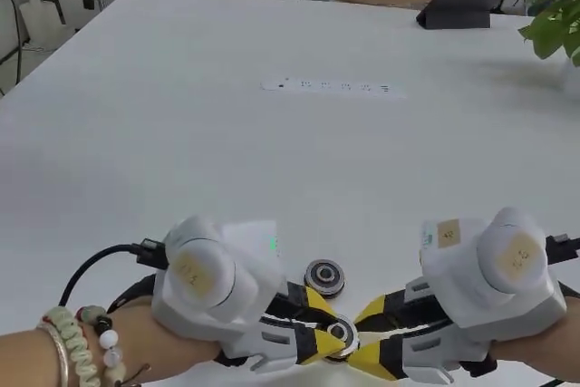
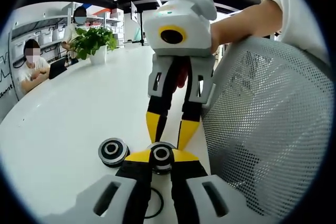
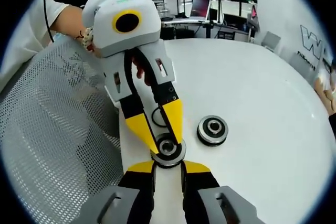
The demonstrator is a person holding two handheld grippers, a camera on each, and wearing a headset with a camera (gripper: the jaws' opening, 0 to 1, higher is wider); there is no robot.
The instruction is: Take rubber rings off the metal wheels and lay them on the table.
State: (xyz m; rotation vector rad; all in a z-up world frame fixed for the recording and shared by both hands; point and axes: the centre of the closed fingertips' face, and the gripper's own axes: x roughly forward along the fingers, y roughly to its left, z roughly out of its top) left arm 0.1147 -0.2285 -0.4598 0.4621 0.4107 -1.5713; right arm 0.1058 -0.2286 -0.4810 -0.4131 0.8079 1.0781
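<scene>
Wheel behind near wheel, ring perhaps left

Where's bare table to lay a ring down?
Free: the wide bare table between the power strip and the loose wheel. Crowded: the near edge, where left tongs and right tongs both pinch the gripped wheel.

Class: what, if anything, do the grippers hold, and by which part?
One metal wheel, pinched at its outer rim from opposite sides by the left gripper and the right gripper.
</scene>
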